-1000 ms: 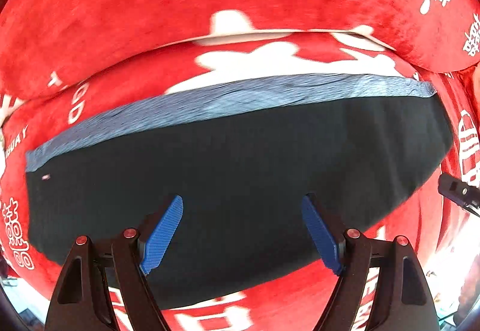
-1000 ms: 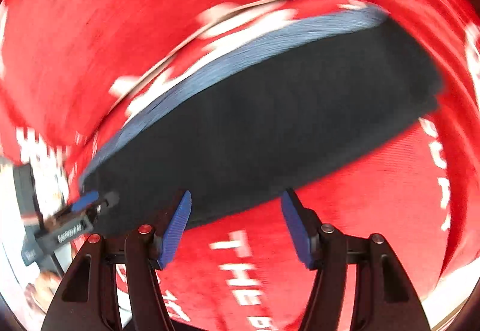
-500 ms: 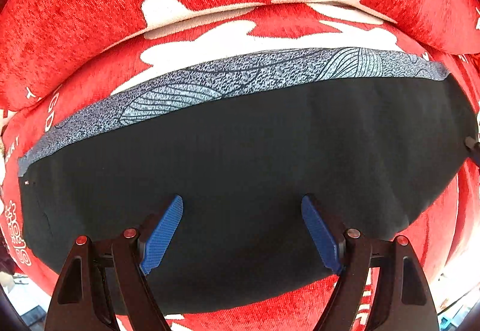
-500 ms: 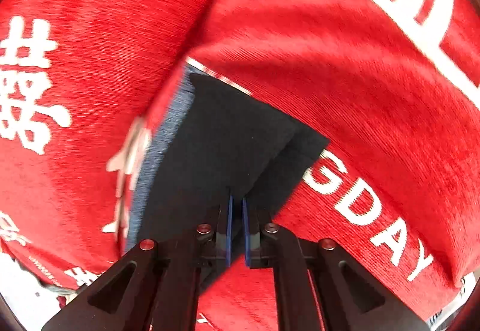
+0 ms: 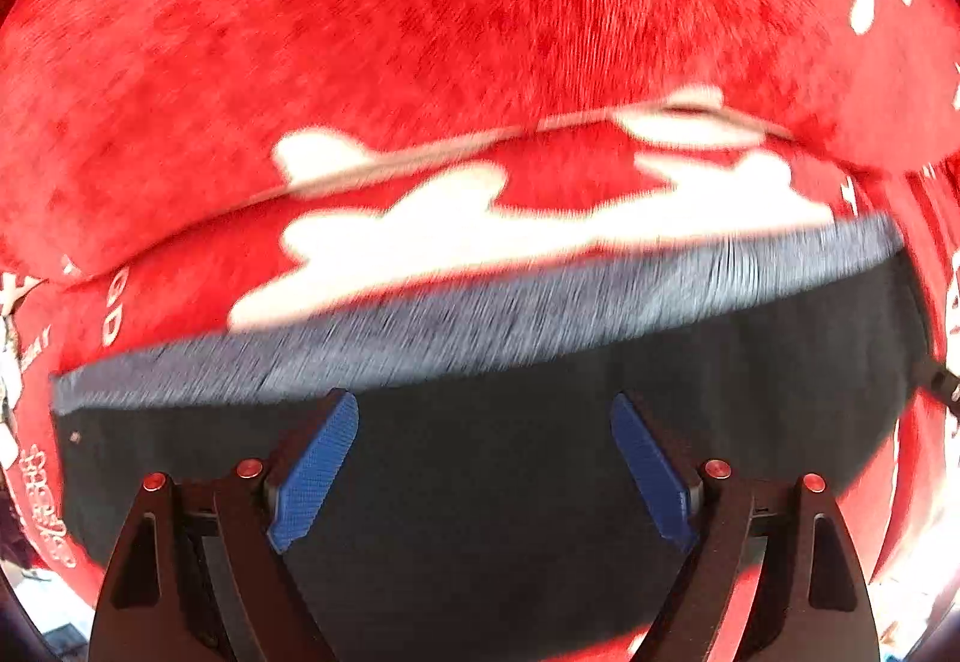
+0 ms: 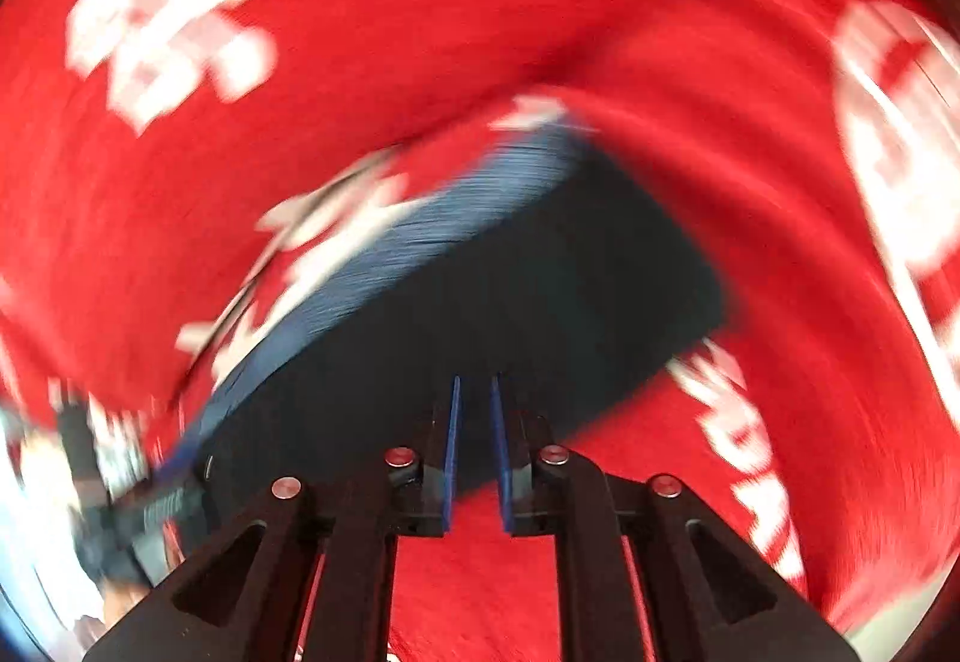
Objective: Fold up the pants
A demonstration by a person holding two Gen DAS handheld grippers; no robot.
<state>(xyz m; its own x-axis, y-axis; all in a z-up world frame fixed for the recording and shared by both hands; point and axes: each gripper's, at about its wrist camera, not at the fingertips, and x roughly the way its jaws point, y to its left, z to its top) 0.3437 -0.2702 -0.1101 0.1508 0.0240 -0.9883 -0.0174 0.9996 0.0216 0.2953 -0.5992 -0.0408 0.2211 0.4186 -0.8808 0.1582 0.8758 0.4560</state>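
The black pants (image 5: 492,458) lie folded flat on a red sofa seat, with a grey patterned band (image 5: 480,314) along their far edge. My left gripper (image 5: 483,461) hovers over the pants, jaws wide open and empty. In the blurred right wrist view the pants (image 6: 510,296) lie ahead. My right gripper (image 6: 474,446) is over their near edge, its blue pads a narrow gap apart with nothing between them.
A red sofa cover (image 5: 420,32) with white lettering lies under and behind the pants, the backrest rising behind. The left gripper shows blurred at the lower left of the right wrist view (image 6: 120,494). The sofa's front edge is near the bottom corners.
My right gripper, shut on the pants' corner half a second ago, has parted slightly and let go, pulling back. My left gripper has drawn back a little, still open.
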